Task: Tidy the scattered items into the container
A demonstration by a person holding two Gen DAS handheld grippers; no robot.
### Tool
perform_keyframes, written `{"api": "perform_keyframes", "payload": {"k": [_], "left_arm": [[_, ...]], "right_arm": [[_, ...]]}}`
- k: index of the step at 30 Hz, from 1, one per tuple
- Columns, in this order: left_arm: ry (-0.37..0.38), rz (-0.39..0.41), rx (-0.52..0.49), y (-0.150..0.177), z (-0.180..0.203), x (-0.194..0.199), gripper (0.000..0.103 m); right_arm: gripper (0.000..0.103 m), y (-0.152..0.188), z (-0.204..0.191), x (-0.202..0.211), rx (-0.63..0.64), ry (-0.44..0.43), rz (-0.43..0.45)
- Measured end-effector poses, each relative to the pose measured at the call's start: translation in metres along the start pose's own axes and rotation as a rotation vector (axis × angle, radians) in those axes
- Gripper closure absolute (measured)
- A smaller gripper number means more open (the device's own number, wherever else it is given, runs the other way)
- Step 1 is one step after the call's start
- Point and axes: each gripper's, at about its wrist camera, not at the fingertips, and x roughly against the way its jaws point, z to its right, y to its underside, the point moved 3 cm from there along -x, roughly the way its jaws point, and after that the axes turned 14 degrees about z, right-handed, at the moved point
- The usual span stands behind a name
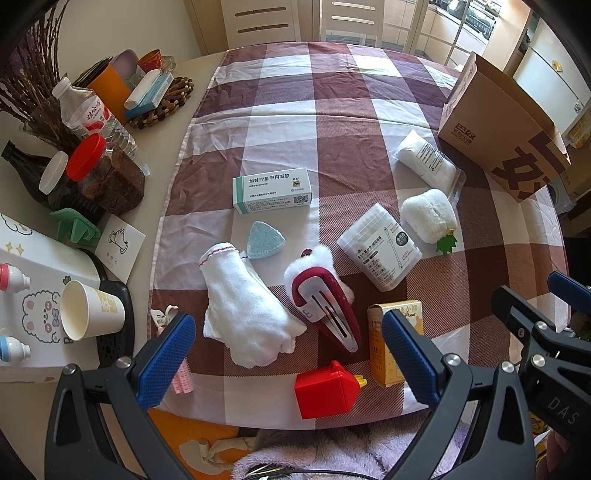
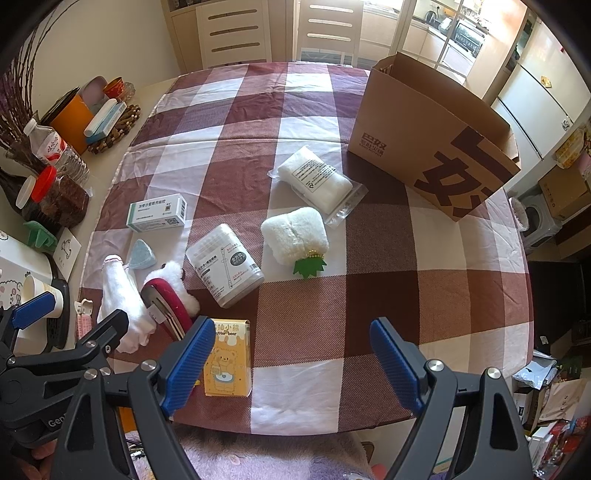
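A brown paper bag (image 2: pixel 436 147) stands open at the far right of the checked cloth. Scattered on the cloth lie a white-green medicine box (image 1: pixel 271 190), a blue triangular puff (image 1: pixel 265 240), a white glove (image 1: pixel 240 306), a red fluffy hair clip (image 1: pixel 325 302), a cotton swab tub (image 2: pixel 223 264), a fluffy white pouch with a green leaf (image 2: pixel 295 240), a wrapped white pack (image 2: pixel 314 181), a yellow bear box (image 2: pixel 227 363) and a red carton toy (image 1: pixel 325 389). My left gripper (image 1: pixel 288 362) hangs open above the near edge. My right gripper (image 2: pixel 291 365) is open too, beside the yellow box.
Left of the cloth stand a water bottle (image 1: pixel 88 110), a red-lidded jar (image 1: pixel 107 173), a dark bottle (image 1: pixel 26 166), a paper cup (image 1: pixel 88 314) and an orange holder (image 1: pixel 109 88). Chairs (image 2: pixel 328 33) stand behind the table. Bags and boxes (image 2: pixel 554 391) fill the floor at right.
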Motion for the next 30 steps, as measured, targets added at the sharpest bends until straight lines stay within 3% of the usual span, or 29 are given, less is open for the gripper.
{"api": "perform_keyframes", "payload": {"k": [23, 27, 30], "left_arm": [[-0.005, 0.022, 0.029, 0.0, 0.0, 0.013, 0.001], [-0.035, 0.038, 0.049, 0.0, 0.0, 0.015, 0.001], [-0.065, 0.053, 0.077, 0.001, -0.002, 0.017, 0.001]], "right_arm": [[0.014, -0.003, 0.006, 0.006, -0.023, -0.027, 0.037], [0.014, -0.008, 0.01, 0.009, -0.039, -0.044, 0.086], [0.014, -0.014, 0.008, 0.007, 0.032, -0.088, 0.094]]}}
